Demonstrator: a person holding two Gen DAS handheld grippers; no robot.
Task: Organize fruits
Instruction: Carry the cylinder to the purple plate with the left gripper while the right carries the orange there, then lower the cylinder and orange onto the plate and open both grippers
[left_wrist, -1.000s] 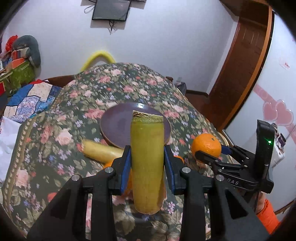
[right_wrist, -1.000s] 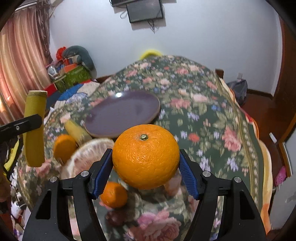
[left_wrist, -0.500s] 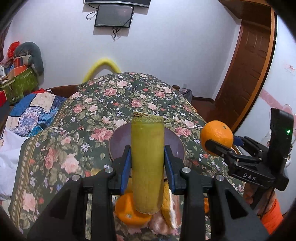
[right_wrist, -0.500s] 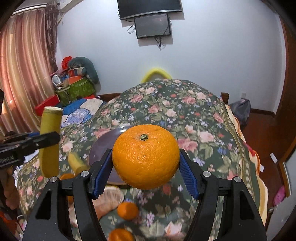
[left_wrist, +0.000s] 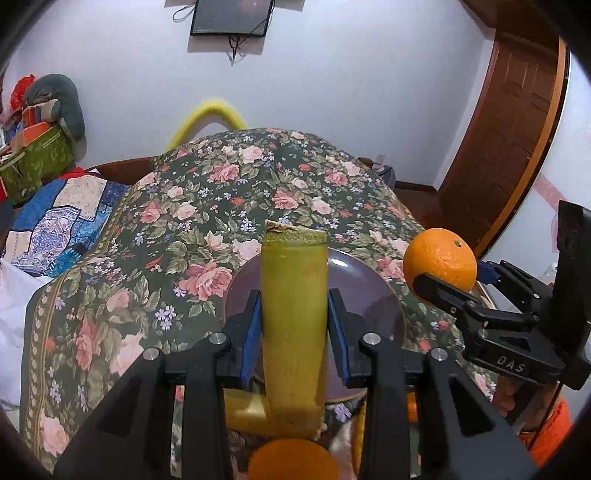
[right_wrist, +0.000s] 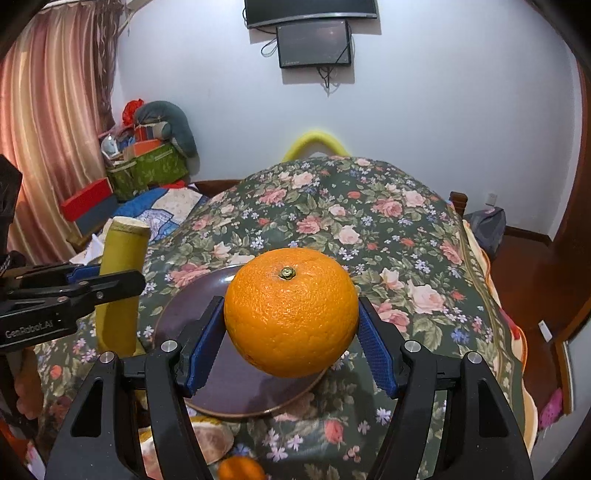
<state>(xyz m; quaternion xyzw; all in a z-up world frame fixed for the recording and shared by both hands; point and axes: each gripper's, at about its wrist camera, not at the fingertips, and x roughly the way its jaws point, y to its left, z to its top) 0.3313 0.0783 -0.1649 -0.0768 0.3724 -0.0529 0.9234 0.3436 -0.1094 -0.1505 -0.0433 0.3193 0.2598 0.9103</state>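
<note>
Yellow-green skin fills the centre of my left wrist view: a cut length of banana (left_wrist: 294, 325), upright, blunt cut end on top, pinched at mid-height between the blue pads (left_wrist: 251, 332) of my left gripper (left_wrist: 294, 334). Jaws narrowed to the fruit's width, both pads touching it. Behind it lies the purple plate (left_wrist: 373, 291) on the floral cloth (left_wrist: 207, 206); the banana hangs in front of the plate's left half. Only this view shows what sits below the grip: a second yellow piece (left_wrist: 245, 410) and another orange (left_wrist: 293, 461) at the lower edge, blurred. It also shows my right gripper (left_wrist: 448, 282) from the side, with the orange (left_wrist: 439, 264) in its jaws, off the plate's right rim. The right wrist view gives what the left cannot: more of the plate's face (right_wrist: 236, 376), and a tan, mesh-like object (right_wrist: 207, 439) by its near rim, identity unclear, plus a small orange (right_wrist: 242, 469) at the bottom. My right gripper (right_wrist: 291, 343) is set wide, both blue pads (right_wrist: 203, 343) pressed on the orange (right_wrist: 291, 312), stem end up, held above the plate's near right part. Left gripper (right_wrist: 122, 286) and banana (right_wrist: 120, 291) appear at left, clear of the cloth.
</note>
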